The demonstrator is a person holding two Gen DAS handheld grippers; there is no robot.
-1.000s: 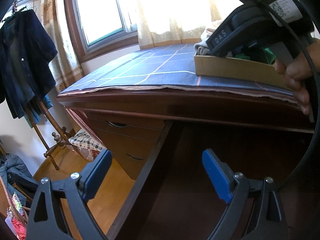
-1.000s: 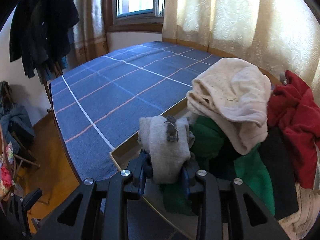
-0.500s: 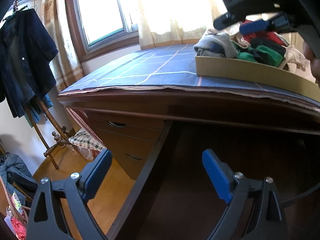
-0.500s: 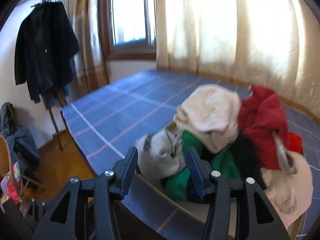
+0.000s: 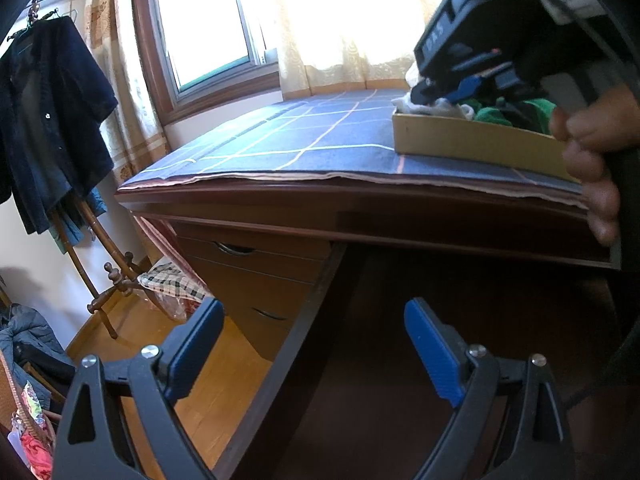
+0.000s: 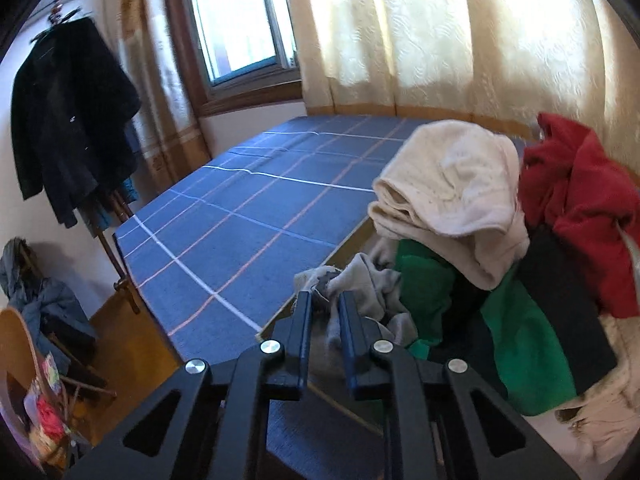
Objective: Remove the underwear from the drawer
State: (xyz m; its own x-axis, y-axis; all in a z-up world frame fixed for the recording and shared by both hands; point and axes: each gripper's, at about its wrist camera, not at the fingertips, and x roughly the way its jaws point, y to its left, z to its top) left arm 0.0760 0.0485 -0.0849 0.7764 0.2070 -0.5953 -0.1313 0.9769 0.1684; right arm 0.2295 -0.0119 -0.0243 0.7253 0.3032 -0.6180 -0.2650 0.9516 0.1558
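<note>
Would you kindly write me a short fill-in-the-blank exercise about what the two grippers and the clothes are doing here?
1. The right gripper is shut on a ____ garment.
2. The left gripper hangs ____ above the pulled-out drawer.
3. The cream garment lies over a ____ one.

Missing words: grey; open; green

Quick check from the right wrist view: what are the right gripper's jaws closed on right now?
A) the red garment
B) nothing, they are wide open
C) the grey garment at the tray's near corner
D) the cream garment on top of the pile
C: the right gripper has just closed, its jaws nearly together with a fold of the grey garment pinched between them.
</note>
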